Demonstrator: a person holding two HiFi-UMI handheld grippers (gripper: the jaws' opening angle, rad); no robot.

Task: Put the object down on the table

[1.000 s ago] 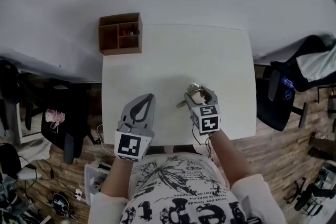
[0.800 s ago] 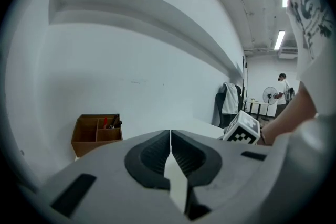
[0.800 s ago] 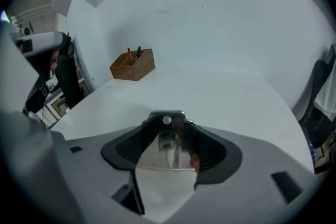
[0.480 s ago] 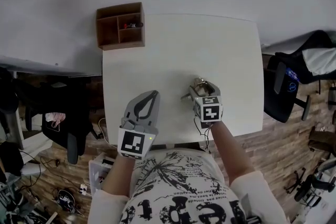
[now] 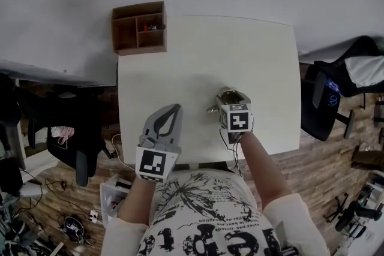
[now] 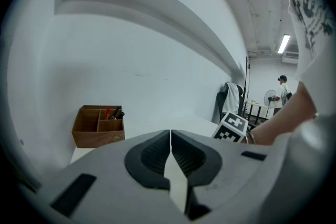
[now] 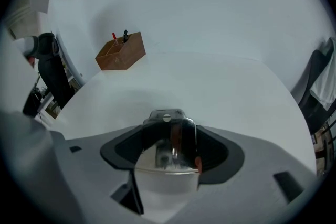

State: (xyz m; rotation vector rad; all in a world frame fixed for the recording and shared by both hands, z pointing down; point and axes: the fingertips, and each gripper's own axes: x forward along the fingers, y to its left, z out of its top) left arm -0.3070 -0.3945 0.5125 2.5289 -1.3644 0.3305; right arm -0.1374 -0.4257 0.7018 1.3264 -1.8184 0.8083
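Observation:
A shiny metal cup with a short handle on its left sits between the jaws of my right gripper, low over the near right part of the white table. In the right gripper view the metal cup fills the gap between the dark pads, which touch its sides while the jaws are opening. My left gripper hovers at the table's near left, shut and empty. In the left gripper view the left gripper has its jaws meeting along a thin line.
A brown wooden organizer holding pens stands at the table's far left corner, also visible as the organizer and the organizer. Dark office chairs stand at the right and left of the table. A white wall lies behind it.
The head view has shifted a little. My right gripper, still around the metal cup, has tipped slightly so its marker cube faces up more. The left gripper has hardly moved.

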